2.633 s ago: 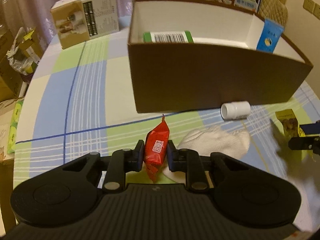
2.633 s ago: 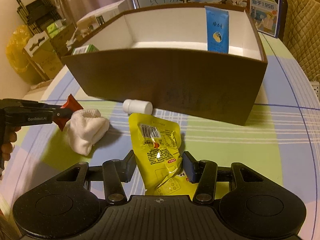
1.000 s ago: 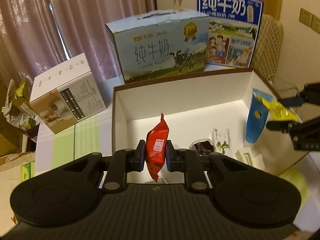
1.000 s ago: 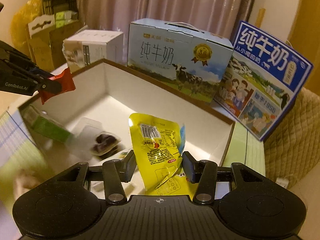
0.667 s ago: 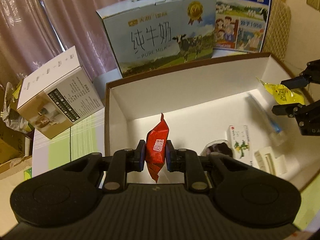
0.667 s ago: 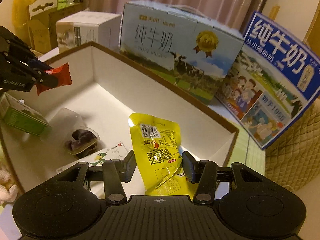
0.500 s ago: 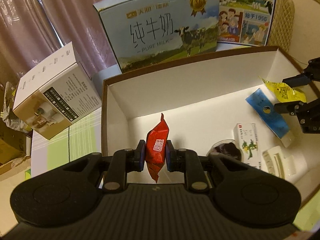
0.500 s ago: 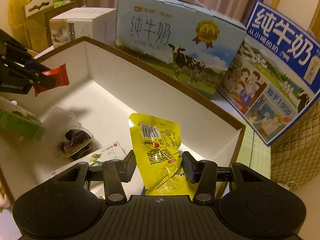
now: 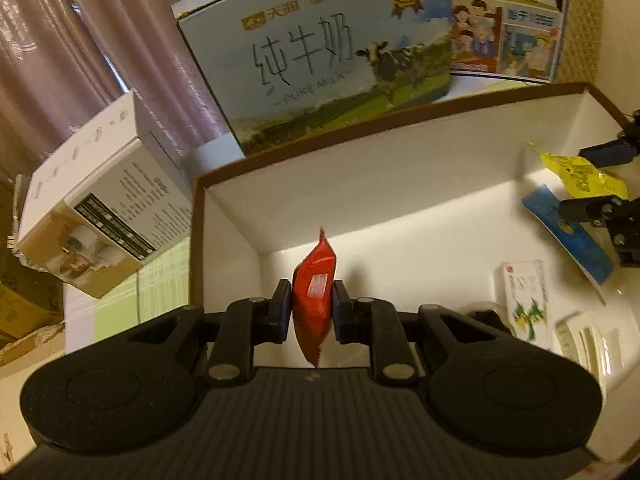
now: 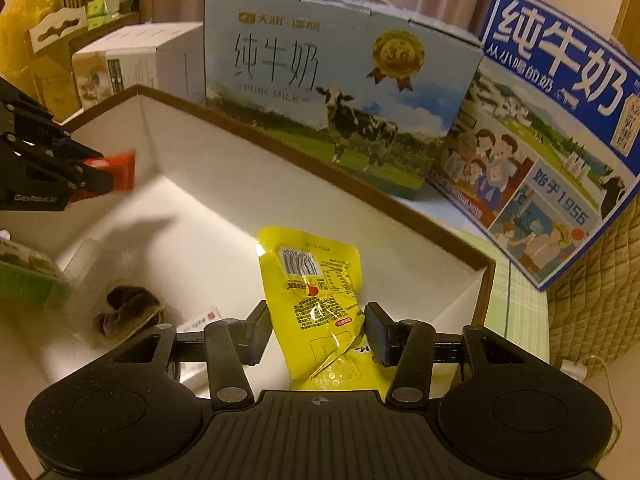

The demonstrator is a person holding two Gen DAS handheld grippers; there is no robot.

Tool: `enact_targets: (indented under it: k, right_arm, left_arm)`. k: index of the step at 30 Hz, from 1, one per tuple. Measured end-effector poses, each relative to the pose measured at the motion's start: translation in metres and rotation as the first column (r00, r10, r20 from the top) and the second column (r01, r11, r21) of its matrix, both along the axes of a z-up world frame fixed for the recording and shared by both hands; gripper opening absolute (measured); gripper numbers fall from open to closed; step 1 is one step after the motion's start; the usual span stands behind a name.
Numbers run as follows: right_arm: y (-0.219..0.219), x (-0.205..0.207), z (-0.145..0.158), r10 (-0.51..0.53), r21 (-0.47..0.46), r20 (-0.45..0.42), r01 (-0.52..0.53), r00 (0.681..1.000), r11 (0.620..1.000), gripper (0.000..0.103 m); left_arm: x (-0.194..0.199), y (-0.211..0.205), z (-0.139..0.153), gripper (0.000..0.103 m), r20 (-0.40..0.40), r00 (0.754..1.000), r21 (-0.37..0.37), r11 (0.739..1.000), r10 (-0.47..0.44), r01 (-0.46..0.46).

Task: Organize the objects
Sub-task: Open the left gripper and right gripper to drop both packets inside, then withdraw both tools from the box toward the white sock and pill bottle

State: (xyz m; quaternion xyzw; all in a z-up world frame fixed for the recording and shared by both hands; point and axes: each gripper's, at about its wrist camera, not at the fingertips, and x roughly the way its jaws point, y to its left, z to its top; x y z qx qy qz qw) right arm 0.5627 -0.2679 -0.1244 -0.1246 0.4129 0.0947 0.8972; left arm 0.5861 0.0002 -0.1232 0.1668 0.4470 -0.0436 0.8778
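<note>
1. The left gripper [image 9: 307, 312] is squeezing a small red shiny snack packet [image 9: 314, 300] between its two black jaws. The packet is standing up tall, with its pointy top toward 12 o'clock.
2. The left gripper is hanging over the near left corner of a big brown cardboard box with white insides [image 9: 224, 224].
3. The right gripper [image 10: 316, 330] is pinching a crinkly yellow plastic pouch [image 10: 316, 292] at its sides. Its jaws are wide but pressing on the pouch.
4. The yellow pouch is hanging over the right end of the same box. In the left camera it is showing at about 3 o'clock.
5. A flat blue packet [image 9: 568, 236] is lying inside the box, just under the yellow pouch.
6. A small white card box with a green picture [image 9: 524, 300] is lying on the box floor at 4 o'clock in the left camera.
7. A clear plastic tray with something dark brown in it [image 10: 128, 312] is sitting on the box floor, at 9 o'clock in the right camera.
8. A green carton [image 10: 28, 280] is lying near the left wall of the box.
9. A light blue milk carton case with a cow on it [image 9: 320, 52] is standing behind the box at 12 o'clock.
10. A dark blue milk case with cartoon people [image 10: 552, 128] is leaning beside it, toward 2 o'clock.
11. A white and tan cardboard box [image 9: 96, 208] is sitting outside the big box at 9 o'clock.
</note>
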Motion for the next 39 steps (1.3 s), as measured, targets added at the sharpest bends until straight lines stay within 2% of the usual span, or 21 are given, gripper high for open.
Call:
enact_targets:
  k: [1, 3, 6, 17, 26, 33, 39]
  right_arm:
    - [0.0, 0.001, 0.0, -0.003, 0.005, 0.0, 0.003, 1.0, 1.0, 0.047]
    - [0.001, 0.002, 0.001, -0.015, 0.007, 0.01, 0.015, 1.0, 1.0, 0.049]
    - [0.001, 0.0, 0.005, -0.011, 0.01, 0.027, 0.01, 1.0, 1.0, 0.058]
    - [-0.003, -0.007, 0.009, 0.003, 0.025, 0.021, -0.004, 1.0, 1.0, 0.062]
    - [-0.004, -0.02, 0.015, -0.005, 0.066, 0.019, 0.004, 1.0, 0.998, 0.062]
    - [0.004, -0.042, 0.024, 0.001, 0.094, 0.024, -0.003, 1.0, 0.996, 0.062]
    - [0.012, -0.07, 0.042, 0.017, 0.144, 0.041, -0.023, 0.999, 0.989, 0.062]
  left_arm:
    - [0.003, 0.0, 0.0, 0.021, 0.006, 1.0, 0.005, 1.0, 0.011, -0.011]
    - [0.005, -0.001, -0.001, 0.033, 0.006, 1.0, 0.014, 1.0, 0.028, -0.028]
    - [0.005, -0.003, -0.001, 0.04, 0.001, 1.0, 0.018, 0.999, 0.028, -0.028]
    - [0.001, -0.004, 0.001, 0.047, -0.006, 1.0, 0.031, 0.999, 0.031, -0.03]
    - [-0.006, -0.002, 0.007, 0.048, -0.016, 0.999, 0.03, 0.999, 0.034, -0.034]
    - [-0.02, -0.007, 0.028, 0.048, 0.01, 1.0, 0.022, 1.0, 0.009, -0.009]
    - [-0.048, -0.013, 0.055, 0.049, 0.047, 0.998, 0.003, 1.0, -0.031, 0.031]
